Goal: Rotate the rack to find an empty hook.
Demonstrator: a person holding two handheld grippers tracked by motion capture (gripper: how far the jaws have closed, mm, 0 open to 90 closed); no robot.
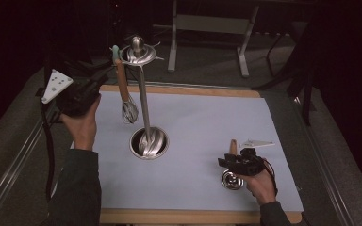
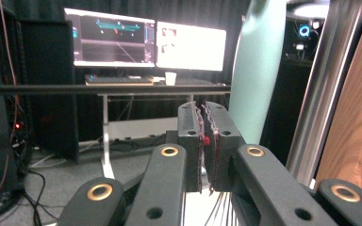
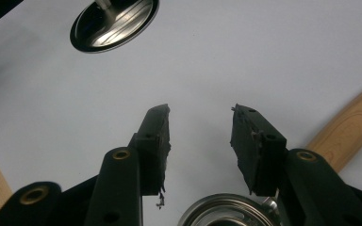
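Note:
A steel utensil stand rises from a round base on the white mat. From a hook at its top hangs a whisk with a wooden handle and a teal loop. My left gripper is raised just left of that handle. In the left gripper view its jaws stand almost together with nothing between them, the teal loop, pole and wooden handle close at the right. My right gripper is open low over a ladle, above its steel bowl.
The ladle's wooden handle points away beside the right jaw. The white mat lies on a wood-edged table. Table legs stand on the floor beyond. The left gripper view faces lit monitors on a desk.

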